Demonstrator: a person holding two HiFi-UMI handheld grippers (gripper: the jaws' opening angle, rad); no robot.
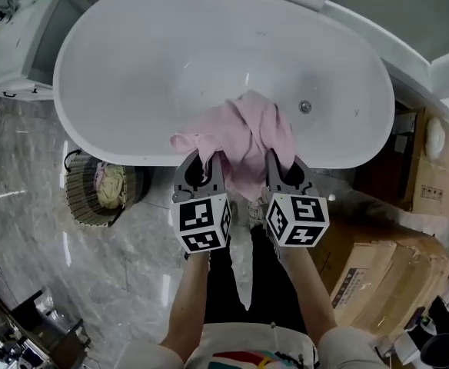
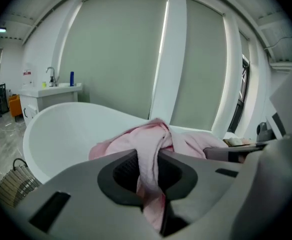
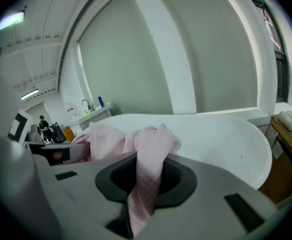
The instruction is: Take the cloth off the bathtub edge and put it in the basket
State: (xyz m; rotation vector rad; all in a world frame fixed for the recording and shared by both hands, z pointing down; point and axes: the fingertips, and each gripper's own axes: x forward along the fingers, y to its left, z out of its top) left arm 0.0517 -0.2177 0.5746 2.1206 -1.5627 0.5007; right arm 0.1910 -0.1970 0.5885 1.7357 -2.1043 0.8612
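Observation:
A pink cloth [image 1: 244,137] lies bunched over the near edge of the white bathtub [image 1: 132,68], with a strip hanging down toward the person. My left gripper [image 1: 203,160] is shut on the cloth's left part; the pink fabric [image 2: 148,164] runs pinched between its jaws. On the right part my right gripper [image 1: 284,162] is likewise shut, a fold of cloth [image 3: 146,179] squeezed between its jaws. The woven basket [image 1: 101,193] stands on the floor to the left, below the tub's rim, with some fabric inside.
Cardboard boxes [image 1: 394,260] are stacked on the floor at the right of the tub. A white counter [image 1: 5,29] with a sink stands at the far left. Grey marble floor [image 1: 71,275] spreads around the basket [image 2: 16,184]. A drain [image 1: 305,107] sits inside the tub.

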